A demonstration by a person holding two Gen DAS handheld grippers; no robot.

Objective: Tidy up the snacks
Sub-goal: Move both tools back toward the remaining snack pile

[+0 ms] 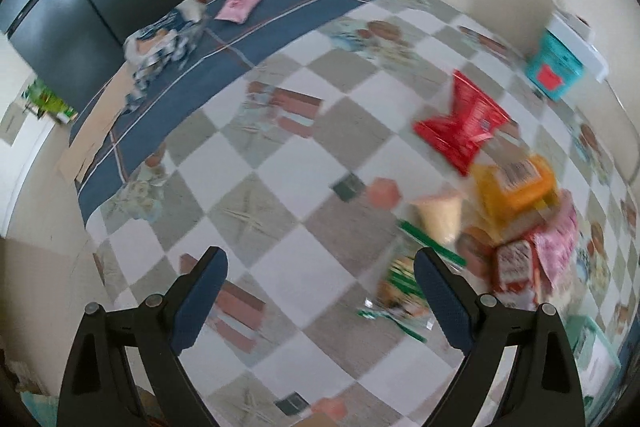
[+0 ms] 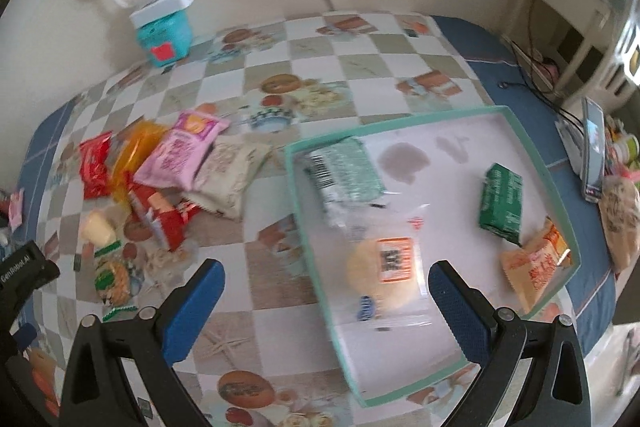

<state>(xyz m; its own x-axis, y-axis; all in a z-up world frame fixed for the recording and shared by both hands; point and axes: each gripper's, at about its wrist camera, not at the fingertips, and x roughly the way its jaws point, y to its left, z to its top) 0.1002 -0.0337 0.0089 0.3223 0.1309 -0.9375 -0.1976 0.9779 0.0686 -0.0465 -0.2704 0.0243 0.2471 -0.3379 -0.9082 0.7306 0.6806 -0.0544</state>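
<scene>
Checkered cloth covers the surface [image 2: 360, 75]; loose snacks [image 2: 176, 163] lie heaped left of the teal tray [image 2: 532, 151], already holding several packets. Left tool [image 1: 320, 295] and right tool [image 2: 326, 307] hang spread, empty.

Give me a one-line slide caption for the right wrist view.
Open right gripper above a mint-rimmed tray holding four snack packets, with more snacks piled on the checkered tablecloth beside it.
</scene>
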